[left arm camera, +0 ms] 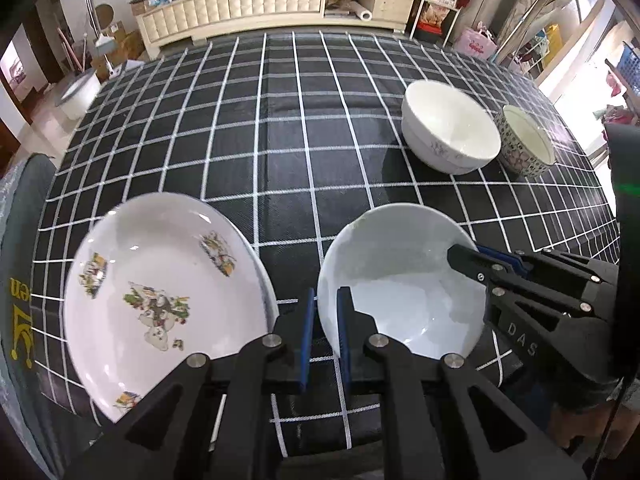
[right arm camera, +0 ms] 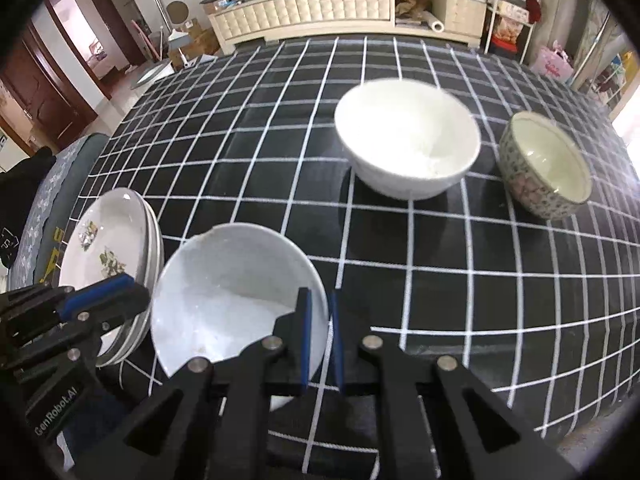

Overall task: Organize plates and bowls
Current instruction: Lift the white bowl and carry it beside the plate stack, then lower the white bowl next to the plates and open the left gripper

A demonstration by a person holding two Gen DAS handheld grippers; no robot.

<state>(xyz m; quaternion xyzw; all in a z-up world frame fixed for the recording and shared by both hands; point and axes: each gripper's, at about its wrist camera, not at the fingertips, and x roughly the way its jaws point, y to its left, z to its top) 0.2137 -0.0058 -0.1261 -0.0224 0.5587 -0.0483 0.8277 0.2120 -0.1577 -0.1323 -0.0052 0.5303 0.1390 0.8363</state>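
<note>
A pale blue-white bowl [left arm camera: 400, 280] [right arm camera: 236, 296] is near the table's front edge. My left gripper [left arm camera: 325, 332] is shut on its left rim, and my right gripper [right arm camera: 320, 340] is shut on its right rim; the right gripper also shows in the left wrist view [left arm camera: 472, 264]. A stack of white plates with a floral print [left arm camera: 160, 300] [right arm camera: 108, 264] lies just left of the bowl. A larger white bowl [left arm camera: 450, 128] [right arm camera: 408, 140] and a small patterned bowl [left arm camera: 524, 142] [right arm camera: 544, 164] stand farther back on the right.
The table has a black cloth with a white grid [left arm camera: 260, 140] [right arm camera: 260, 120]. A cushioned chair [left arm camera: 24, 240] is at the table's left side. A long cream sideboard [left arm camera: 256, 4] with clutter stands beyond the far edge.
</note>
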